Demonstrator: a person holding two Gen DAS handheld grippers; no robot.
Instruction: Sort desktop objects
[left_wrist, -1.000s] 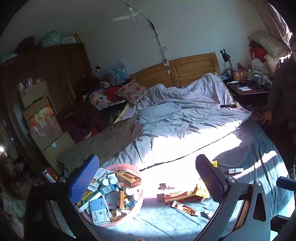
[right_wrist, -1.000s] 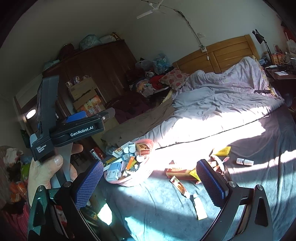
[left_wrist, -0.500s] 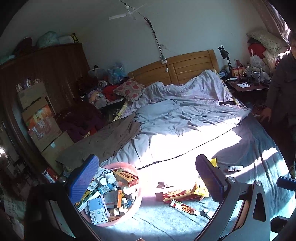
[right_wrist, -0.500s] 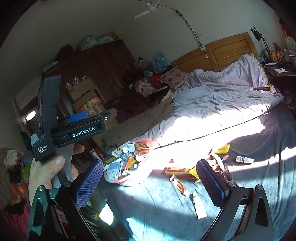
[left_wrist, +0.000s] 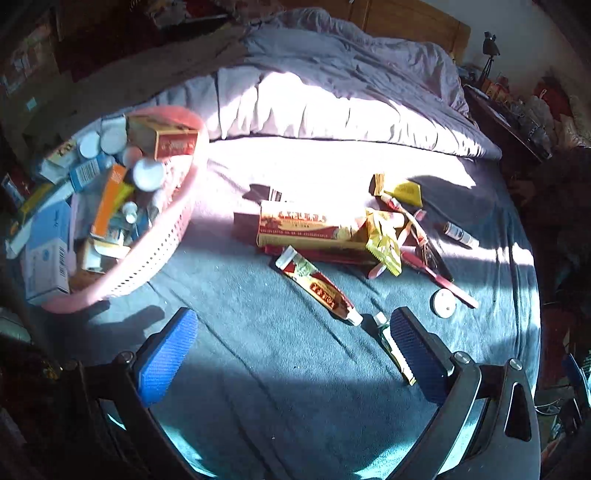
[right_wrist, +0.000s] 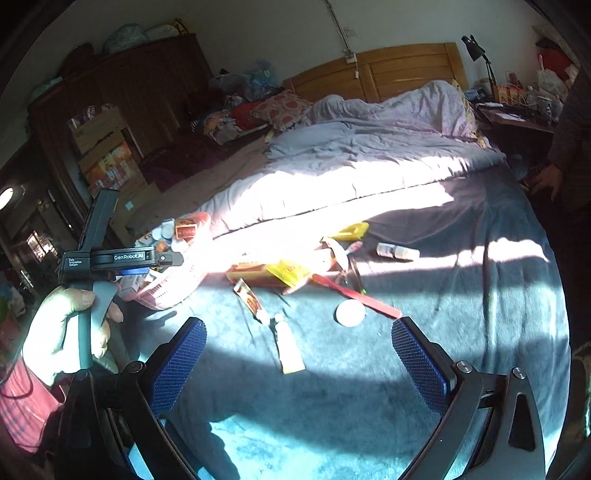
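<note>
A pink basket (left_wrist: 155, 254) full of medicine boxes and bottles sits at the left on the blue bed cover; it also shows in the right wrist view (right_wrist: 173, 288). Loose items lie to its right: a long red and yellow box (left_wrist: 303, 229), a red tube (left_wrist: 317, 288), a pale tube (left_wrist: 395, 350), a round white lid (left_wrist: 443, 302), a red toothbrush (left_wrist: 436, 273) and a small bottle (left_wrist: 460, 234). My left gripper (left_wrist: 291, 354) is open and empty above the cover, near the pale tube. My right gripper (right_wrist: 299, 354) is open and empty over the pale tube (right_wrist: 288, 347).
A rumpled grey-lilac quilt (right_wrist: 369, 147) covers the far half of the bed. A wooden wardrobe with cardboard boxes (right_wrist: 110, 147) stands at the left. A person (right_wrist: 569, 122) stands by a cluttered bedside table at the right. My left hand holds its gripper handle (right_wrist: 88, 295).
Both grippers have dropped and tilted down toward the bed cover, the left one much closer to the loose items. Both stay open.
</note>
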